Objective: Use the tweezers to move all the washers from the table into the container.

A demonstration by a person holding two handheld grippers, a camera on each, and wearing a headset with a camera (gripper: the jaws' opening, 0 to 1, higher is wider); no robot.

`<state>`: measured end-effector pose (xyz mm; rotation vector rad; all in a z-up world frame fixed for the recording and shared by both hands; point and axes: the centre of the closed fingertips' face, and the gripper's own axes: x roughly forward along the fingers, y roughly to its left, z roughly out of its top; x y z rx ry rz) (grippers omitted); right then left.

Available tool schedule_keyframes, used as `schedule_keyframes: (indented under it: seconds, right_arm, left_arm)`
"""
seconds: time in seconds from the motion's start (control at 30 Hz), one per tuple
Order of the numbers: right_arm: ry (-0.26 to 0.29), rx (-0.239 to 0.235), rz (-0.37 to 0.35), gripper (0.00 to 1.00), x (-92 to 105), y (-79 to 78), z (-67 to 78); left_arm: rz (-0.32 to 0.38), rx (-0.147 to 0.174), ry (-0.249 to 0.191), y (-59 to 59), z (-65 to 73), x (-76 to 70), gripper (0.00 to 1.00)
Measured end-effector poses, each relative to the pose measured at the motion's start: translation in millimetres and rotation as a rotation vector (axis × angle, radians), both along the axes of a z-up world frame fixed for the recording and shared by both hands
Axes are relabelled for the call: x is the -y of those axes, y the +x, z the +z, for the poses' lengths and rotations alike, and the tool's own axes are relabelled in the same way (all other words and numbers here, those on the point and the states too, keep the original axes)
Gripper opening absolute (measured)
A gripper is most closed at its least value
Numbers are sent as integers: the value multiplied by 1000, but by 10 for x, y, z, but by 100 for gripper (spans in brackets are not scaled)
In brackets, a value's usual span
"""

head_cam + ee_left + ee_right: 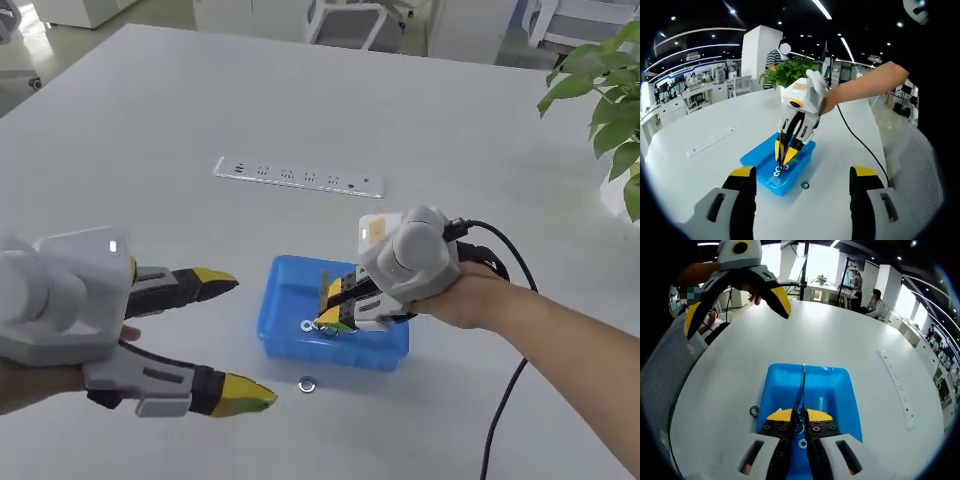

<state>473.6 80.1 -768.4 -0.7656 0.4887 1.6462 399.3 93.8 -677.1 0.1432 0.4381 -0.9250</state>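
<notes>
A blue container (285,345) sits on the white table (150,120). My right gripper (335,318) hangs over it, shut on thin metal tweezers (802,387) whose tips point down into the container (832,390). Small washers (306,325) lie inside the container near the tweezer tips. One washer (307,383) lies on the table just in front of the container; it is also the washer (754,411) left of the container and the washer (804,185). My left gripper (235,338) stands open and empty, left of the container.
A white power strip (298,176) lies behind the container. A potted plant (610,100) stands at the right edge. A black cable (500,400) trails from the right gripper toward the table's near edge. Chairs stand beyond the far table edge.
</notes>
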Motion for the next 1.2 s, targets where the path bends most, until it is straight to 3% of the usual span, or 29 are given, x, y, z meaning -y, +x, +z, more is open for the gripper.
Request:
schedule_keyframes:
  seconds: [0.33, 0.63, 0.83, 1.2]
  right_arm:
    - [-4, 1, 6, 8, -7, -4, -9]
    - [-10, 4, 11, 9, 10, -4, -15]
    - [-12, 4, 14, 9, 5, -10, -16]
    - [-19, 16, 29, 9, 10, -20, -14]
  left_arm:
    - [-52, 22, 33, 266, 11, 145, 53]
    - [-94, 83, 83, 507, 94, 229, 28]
    - [-120, 104, 111, 603, 57, 304, 21]
    - [-156, 95, 133, 696, -55, 401, 13]
